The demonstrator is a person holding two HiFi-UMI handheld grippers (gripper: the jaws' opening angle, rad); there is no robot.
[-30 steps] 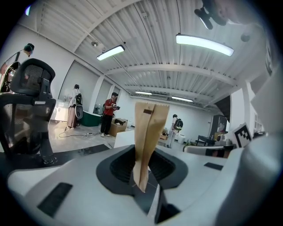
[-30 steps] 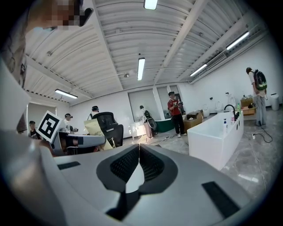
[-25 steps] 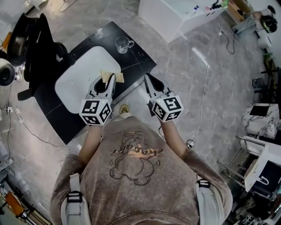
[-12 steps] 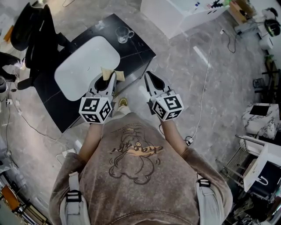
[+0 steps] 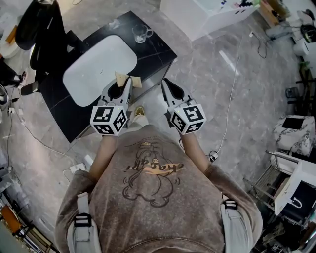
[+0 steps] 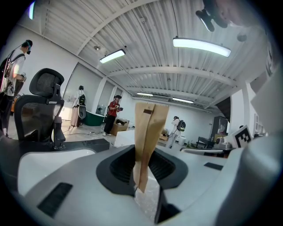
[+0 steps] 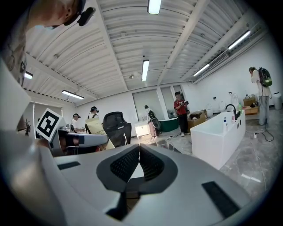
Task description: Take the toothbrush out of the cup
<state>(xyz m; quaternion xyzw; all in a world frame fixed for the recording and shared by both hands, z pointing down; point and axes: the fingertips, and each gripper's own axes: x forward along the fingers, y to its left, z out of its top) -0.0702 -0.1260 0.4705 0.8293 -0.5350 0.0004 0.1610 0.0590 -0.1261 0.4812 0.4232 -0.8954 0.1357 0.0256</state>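
My left gripper (image 5: 126, 82) is shut on a flat brown paper packet (image 6: 149, 132), which stands upright between the jaws; its lower end looks like clear film. The packet (image 5: 127, 80) hangs over the near edge of the black table (image 5: 159, 51). A clear glass cup with a handle (image 5: 140, 32) stands at the table's far edge, well beyond both grippers; I see nothing sticking out of it. Beside the left one, my right gripper (image 5: 165, 84) is shut with nothing between its jaws. In the right gripper view the cup (image 7: 164, 145) shows small, just past the closed tips.
A white oval basin (image 5: 98, 66) fills the left part of the table. A black office chair (image 5: 43, 30) stands at the table's left. A white counter (image 5: 197, 15) is beyond the table on the right. Cables cross the grey floor (image 5: 232, 79). Several people stand far off.
The table, basin and cup have slid upward in the head view. Both grippers keep the same pose side by side, the left still gripping the packet.
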